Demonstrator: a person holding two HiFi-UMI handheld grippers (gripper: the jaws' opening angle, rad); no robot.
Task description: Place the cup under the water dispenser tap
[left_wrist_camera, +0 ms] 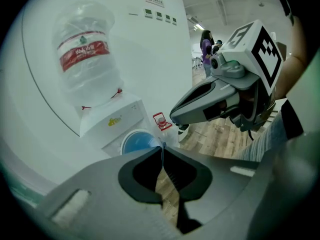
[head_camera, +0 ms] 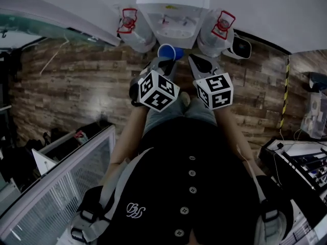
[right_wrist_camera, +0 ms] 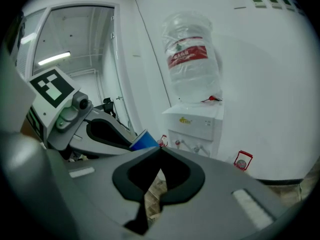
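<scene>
The blue cup hangs in front of the white water dispenser, a little short of its taps. My left gripper is shut on the cup's rim; in the left gripper view the thin rim sits pinched between the tips, the cup just beyond my left gripper. My right gripper hovers beside it, shut with nothing in it. In the right gripper view, the cup shows left of my right gripper.
A large water bottle with a red label stands on top of the dispenser. Spare bottles stand on the wooden floor on either side of it. A white wall is behind. A glass partition lies at lower left.
</scene>
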